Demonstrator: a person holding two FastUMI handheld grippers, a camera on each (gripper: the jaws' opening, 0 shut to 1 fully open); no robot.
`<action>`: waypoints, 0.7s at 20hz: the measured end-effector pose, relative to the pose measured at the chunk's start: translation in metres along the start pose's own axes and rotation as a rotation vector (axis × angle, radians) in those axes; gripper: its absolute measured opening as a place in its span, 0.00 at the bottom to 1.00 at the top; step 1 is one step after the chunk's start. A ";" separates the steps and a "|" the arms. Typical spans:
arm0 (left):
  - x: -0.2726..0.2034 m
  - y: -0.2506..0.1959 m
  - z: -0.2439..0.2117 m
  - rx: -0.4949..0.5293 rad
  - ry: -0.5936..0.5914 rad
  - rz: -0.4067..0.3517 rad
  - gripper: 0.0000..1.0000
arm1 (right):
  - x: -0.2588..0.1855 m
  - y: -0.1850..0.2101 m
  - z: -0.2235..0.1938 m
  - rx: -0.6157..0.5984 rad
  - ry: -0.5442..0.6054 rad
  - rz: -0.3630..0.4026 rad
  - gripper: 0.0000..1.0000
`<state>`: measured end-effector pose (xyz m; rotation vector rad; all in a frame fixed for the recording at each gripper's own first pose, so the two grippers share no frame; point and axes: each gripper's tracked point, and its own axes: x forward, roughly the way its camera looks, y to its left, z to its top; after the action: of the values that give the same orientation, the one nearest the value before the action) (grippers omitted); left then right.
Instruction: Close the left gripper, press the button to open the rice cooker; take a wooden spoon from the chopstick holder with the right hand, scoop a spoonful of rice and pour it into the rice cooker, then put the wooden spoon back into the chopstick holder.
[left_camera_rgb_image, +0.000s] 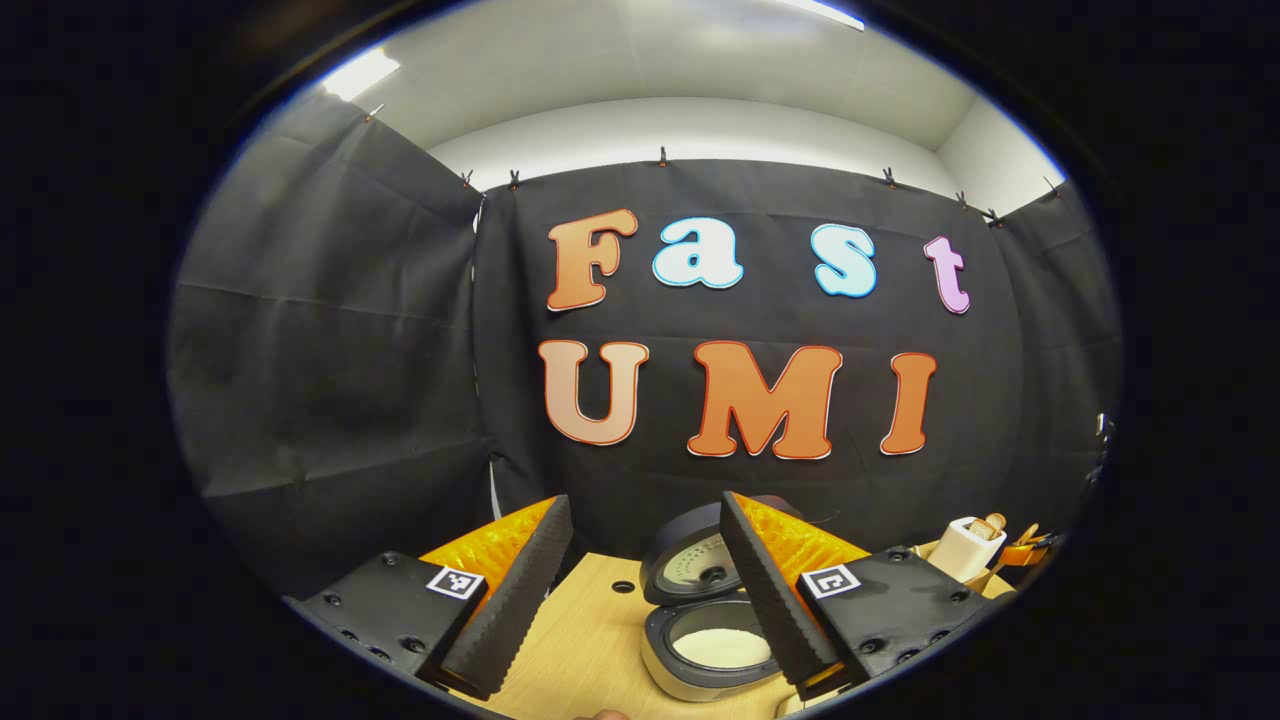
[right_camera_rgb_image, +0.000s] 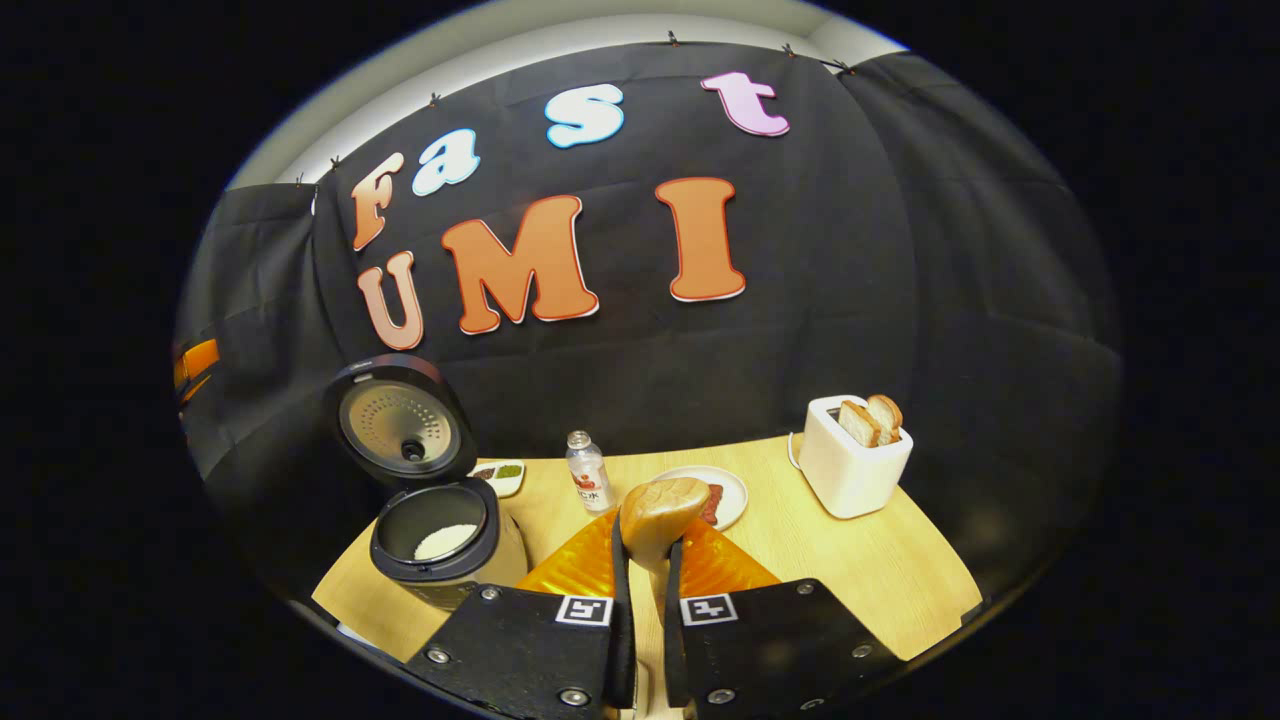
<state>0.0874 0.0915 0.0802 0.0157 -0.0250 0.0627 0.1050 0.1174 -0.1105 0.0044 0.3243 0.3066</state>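
The rice cooker (right_camera_rgb_image: 440, 540) stands on the wooden table (right_camera_rgb_image: 860, 570) with its lid (right_camera_rgb_image: 400, 422) swung up and white rice (right_camera_rgb_image: 445, 541) in its pot. My right gripper (right_camera_rgb_image: 648, 548) is shut on the handle of a wooden spoon (right_camera_rgb_image: 662, 510), whose bowl stands up above the fingertips to the right of the cooker; no rice is visible on it. In the left gripper view my left gripper (left_camera_rgb_image: 645, 500) is open wide above the table, and the open rice cooker (left_camera_rgb_image: 715, 645) sits low between its fingers, partly behind the right one.
A small water bottle (right_camera_rgb_image: 588, 473), a white plate (right_camera_rgb_image: 730, 497) with food and a small dish (right_camera_rgb_image: 497, 476) stand behind the spoon. A white toaster (right_camera_rgb_image: 850, 458) with bread slices sits at the right. The table's curved front edge runs close below my right gripper.
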 end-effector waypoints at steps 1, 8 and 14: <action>-0.002 -0.002 0.000 0.006 0.003 0.004 1.00 | 0.001 -0.006 -0.009 0.010 0.015 -0.003 0.11; -0.014 -0.006 0.003 0.030 -0.002 0.055 1.00 | 0.022 -0.032 -0.064 0.087 0.117 -0.011 0.11; -0.030 0.001 0.013 0.055 -0.019 0.090 1.00 | 0.056 -0.043 -0.116 0.151 0.184 0.005 0.11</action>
<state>0.0566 0.0905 0.0920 0.0706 -0.0434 0.1534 0.1320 0.0882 -0.2401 0.1258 0.5294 0.2880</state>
